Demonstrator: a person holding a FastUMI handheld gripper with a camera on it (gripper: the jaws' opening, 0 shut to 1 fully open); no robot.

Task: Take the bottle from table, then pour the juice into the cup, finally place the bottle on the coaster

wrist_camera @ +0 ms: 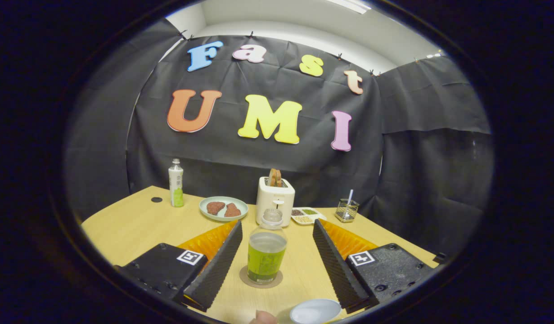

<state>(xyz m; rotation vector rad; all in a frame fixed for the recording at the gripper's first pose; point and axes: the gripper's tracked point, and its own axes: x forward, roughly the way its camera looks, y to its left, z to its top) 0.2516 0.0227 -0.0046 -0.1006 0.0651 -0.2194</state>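
bottle [266, 247] stands upright on the round coaster [260, 277], between the two fingers [277, 252] — both spread wide, neither touching it, with clear gaps on each side. it holds green juice to well above the middle and seems to have no cap on, though the clear neck makes that hard to be sure of. the cup [315, 311] sits nearer than the bottle, close by the right finger's base, and a fingertip [264, 317] of a person shows just beside it.

with the bottle already on the coaster and the fingers apart from it, this looks like the release at the end of the task. to do it well, keep the fingers wide and draw straight back along their line, level, so neither ribbed face clips the bottle or tips it; mind the cup on the way out.

cup is cut off low down, so whether juice is in it cannot be told. beyond stand a toaster [275, 195], a plate [223, 209], a second bottle [176, 183] — labels too small to make out.
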